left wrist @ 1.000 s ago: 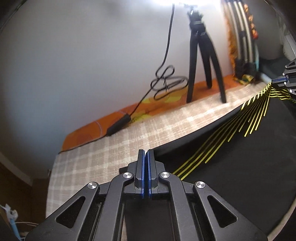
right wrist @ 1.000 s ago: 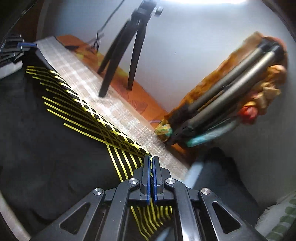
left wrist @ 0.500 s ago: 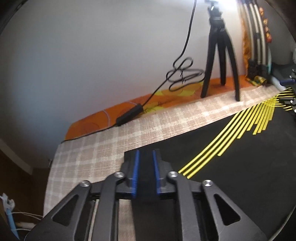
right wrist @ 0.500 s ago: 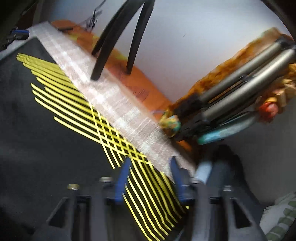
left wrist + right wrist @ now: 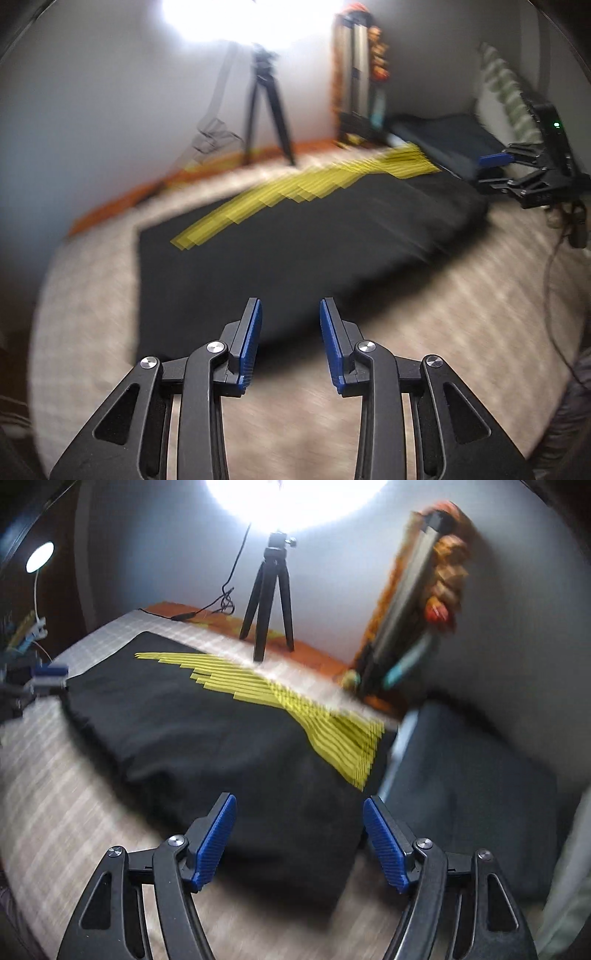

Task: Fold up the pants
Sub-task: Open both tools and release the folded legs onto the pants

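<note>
Pants [image 5: 303, 236] are seen lying flat and folded on a bed covered by a pale checked sheet [image 5: 88, 295]; they are black, with thin yellow stripes [image 5: 295, 184] fanning along the far edge, by the wall. At the left, in the left wrist view, the left gripper [image 5: 290, 341] is held just over the near edge of the pants. Its blue fingers [image 5: 251, 341] are spread a little, having just been opening, and nothing is pinched between them. Behind the pants, a black tripod [image 5: 266, 110] is seen standing on an orange strip by the wall, under a bright light. Farther right, a bundle of poles wrapped in orange cloth [image 5: 360, 85] is leaned against the wall. At the far right of this view the right gripper [image 5: 495, 159] is seen, blurred. In the right wrist view its fingers [image 5: 386, 845] are spread wide over the near right corner of the pants, having just been opening, and nothing is held. A dark cushion [image 5: 469, 775] is seen beside the pants on the right.
</note>
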`<action>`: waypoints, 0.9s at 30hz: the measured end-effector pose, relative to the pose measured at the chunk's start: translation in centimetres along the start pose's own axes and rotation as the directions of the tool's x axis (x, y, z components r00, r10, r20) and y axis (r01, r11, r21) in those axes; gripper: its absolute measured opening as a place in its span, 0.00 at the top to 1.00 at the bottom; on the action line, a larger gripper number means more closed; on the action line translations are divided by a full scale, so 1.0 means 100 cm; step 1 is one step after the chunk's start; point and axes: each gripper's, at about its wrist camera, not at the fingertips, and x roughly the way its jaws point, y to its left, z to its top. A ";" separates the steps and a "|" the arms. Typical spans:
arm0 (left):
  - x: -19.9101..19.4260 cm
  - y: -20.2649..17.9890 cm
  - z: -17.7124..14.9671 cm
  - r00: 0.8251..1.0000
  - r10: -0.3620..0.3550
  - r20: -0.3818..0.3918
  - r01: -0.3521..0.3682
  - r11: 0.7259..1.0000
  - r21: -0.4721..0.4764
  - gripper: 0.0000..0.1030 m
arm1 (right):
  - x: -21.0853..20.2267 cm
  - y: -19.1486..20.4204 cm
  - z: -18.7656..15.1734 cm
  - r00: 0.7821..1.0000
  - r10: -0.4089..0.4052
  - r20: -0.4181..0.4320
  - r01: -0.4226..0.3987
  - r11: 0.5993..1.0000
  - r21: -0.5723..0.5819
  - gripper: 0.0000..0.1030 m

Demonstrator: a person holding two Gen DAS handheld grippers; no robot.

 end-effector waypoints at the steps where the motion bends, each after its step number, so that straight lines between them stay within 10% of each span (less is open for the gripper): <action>1: 0.004 -0.007 -0.005 0.999 -0.030 -0.020 0.030 0.999 -0.011 0.70 | -0.003 -0.004 -0.012 1.000 0.015 -0.010 -0.015 0.999 0.032 0.29; 17: 0.064 -0.021 0.000 0.996 -0.083 -0.024 0.078 0.982 -0.175 0.58 | 0.026 -0.041 -0.034 0.954 0.262 -0.143 -0.225 0.946 0.233 0.26; 24: 0.068 -0.013 0.003 0.995 -0.102 -0.018 0.097 0.976 -0.196 0.94 | 0.065 -0.039 -0.029 0.938 0.276 -0.210 -0.220 0.941 0.256 0.26; 27: 0.063 -0.011 0.005 0.991 -0.132 -0.017 0.125 0.970 -0.207 0.96 | 0.065 -0.037 -0.024 0.934 0.289 -0.213 -0.232 0.939 0.256 0.61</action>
